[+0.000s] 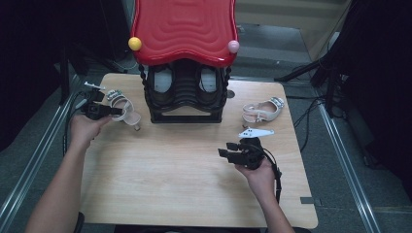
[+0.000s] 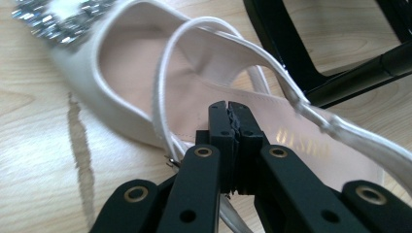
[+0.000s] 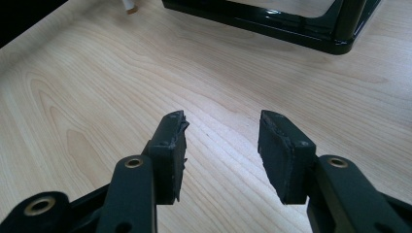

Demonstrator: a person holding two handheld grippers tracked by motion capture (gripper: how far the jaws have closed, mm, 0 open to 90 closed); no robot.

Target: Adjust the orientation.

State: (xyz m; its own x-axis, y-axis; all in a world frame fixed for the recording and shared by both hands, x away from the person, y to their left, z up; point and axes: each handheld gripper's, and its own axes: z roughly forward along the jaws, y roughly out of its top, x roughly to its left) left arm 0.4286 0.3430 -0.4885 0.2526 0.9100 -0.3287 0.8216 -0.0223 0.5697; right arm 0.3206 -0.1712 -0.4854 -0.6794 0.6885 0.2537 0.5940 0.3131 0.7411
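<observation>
At the table's left edge, the left gripper (image 1: 118, 111) is pinching the shoe (image 1: 125, 109) beside it, jaws closed nearly together on what looks like the thin strap (image 2: 160, 102) near the heel, as the left gripper view shows; whether the strap is truly caught between the pads is hard to tell, since the jaws are hiding the contact. From that gripper the shoe is lying toward three o'clock in the high view, its long axis running roughly from ten to four o'clock, jewelled toe (image 2: 53, 22) at the far end. Just beyond, at about two o'clock from the shoe, the black rack (image 1: 184, 94) with the red top (image 1: 183, 29) is standing, already carrying what looks like a pair on its shelf. The left hand (image 1: 85, 130) is plainly the nearer one for moving this shoe. Toward the near right, the right gripper (image 1: 226, 149) is resting with jaws standing partly open and nothing between them, pointing at nine o'clock across the bare table (image 1: 170, 184). A second shoe (image 1: 262, 109) is lying at one o'clock from it, apart.
</observation>
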